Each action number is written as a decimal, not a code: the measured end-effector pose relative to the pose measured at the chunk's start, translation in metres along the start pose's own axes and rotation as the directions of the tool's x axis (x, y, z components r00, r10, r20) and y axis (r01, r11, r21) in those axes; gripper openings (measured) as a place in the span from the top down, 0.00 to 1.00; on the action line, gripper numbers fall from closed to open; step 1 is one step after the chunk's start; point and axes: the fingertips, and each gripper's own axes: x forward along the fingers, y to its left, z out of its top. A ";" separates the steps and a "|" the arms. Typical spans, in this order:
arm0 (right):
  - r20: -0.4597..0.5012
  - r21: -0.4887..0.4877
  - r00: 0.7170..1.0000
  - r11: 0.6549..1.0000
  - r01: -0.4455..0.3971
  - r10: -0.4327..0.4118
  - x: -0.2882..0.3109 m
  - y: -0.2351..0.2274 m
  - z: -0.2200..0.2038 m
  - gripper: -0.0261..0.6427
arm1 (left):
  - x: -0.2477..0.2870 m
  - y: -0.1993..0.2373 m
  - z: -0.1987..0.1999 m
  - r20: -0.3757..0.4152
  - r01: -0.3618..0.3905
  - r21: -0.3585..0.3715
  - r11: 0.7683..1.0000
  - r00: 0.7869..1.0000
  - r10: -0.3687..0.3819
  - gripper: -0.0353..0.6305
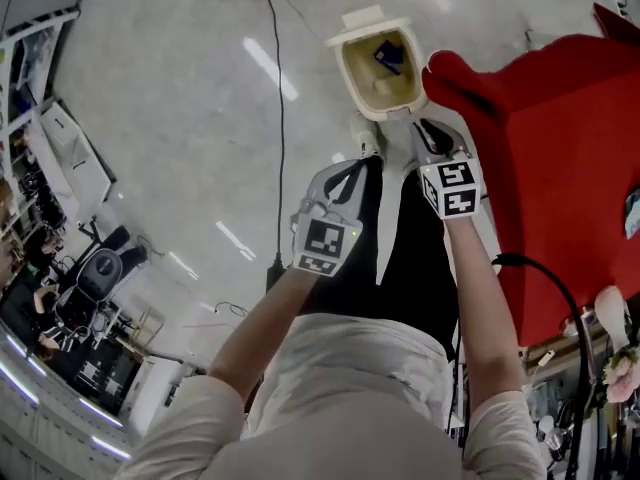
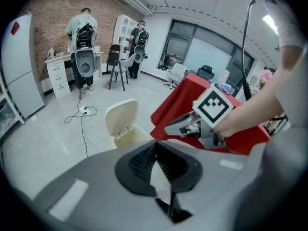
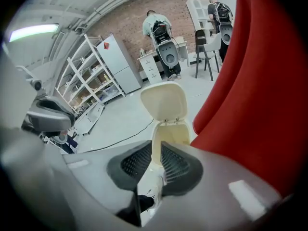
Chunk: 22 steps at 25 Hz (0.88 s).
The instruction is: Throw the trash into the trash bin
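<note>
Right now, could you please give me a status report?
Left claw shut; right claw slightly open, empty. Trash bin lid up, dark blue item inside. Red tablecloth beside bin, path clear.

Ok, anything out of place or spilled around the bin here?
Nothing stands out: the cream plastic trash bin stands upright beside the red cloth-covered table, lid up, with a dark blue item lying inside.

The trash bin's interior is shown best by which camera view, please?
The head view: it looks down into the open trash bin, showing a dark item inside. Both gripper views show mainly its raised lid and rim from the side.
</note>
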 end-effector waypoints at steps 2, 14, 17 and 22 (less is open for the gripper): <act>0.016 0.013 1.000 1.000 0.008 -0.008 -0.024 0.003 0.009 0.89 | -0.013 -0.003 0.009 0.004 -0.007 0.002 1.000 1.000 0.007 0.94; 0.077 -0.012 0.996 0.999 -0.036 0.037 -0.139 0.043 0.047 0.96 | -0.067 -0.044 0.049 0.002 0.035 -0.037 0.999 0.999 -0.035 0.94; 0.097 -0.040 0.994 0.998 -0.045 0.048 -0.164 0.055 0.055 0.96 | -0.081 -0.053 0.060 0.016 0.040 -0.015 0.999 0.999 -0.040 0.94; 0.126 -0.085 0.989 0.994 -0.068 0.079 -0.198 0.076 0.065 0.96 | -0.105 -0.064 0.080 0.032 0.059 0.034 0.998 0.998 -0.060 0.94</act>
